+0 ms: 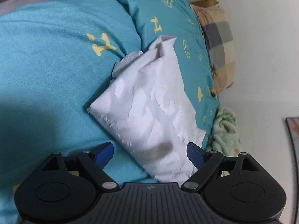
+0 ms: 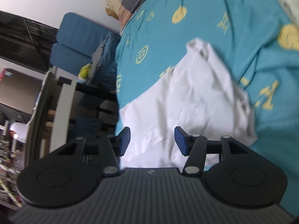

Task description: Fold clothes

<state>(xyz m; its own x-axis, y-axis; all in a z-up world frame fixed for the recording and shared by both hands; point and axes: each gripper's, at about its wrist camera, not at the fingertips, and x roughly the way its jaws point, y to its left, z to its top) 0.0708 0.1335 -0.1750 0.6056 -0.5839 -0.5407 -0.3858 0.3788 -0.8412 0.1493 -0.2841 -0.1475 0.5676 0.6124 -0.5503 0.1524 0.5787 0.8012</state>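
Note:
A white garment (image 1: 149, 108), folded into a rough oblong with raised lettering on it, lies on a teal bedspread (image 1: 52, 71). My left gripper (image 1: 150, 154) hovers over its near end. The blue pads (image 1: 105, 152) stand wide apart and touch nothing. A grey smudge marks the cloth between them. In the right wrist view the same white garment (image 2: 190, 100) lies crumpled near the bed's edge. My right gripper (image 2: 152, 142) stands open above its near part, the cloth showing between the blue pads (image 2: 124, 141) with no grip on it.
The teal bedspread (image 2: 214, 28) carries yellow letters and emblems. A checked pillow (image 1: 218, 43) and a pale green cloth (image 1: 224, 130) lie at the bed's far side by a white wall. Beyond the bed's edge stand a blue padded seat (image 2: 78, 43) and cluttered shelves.

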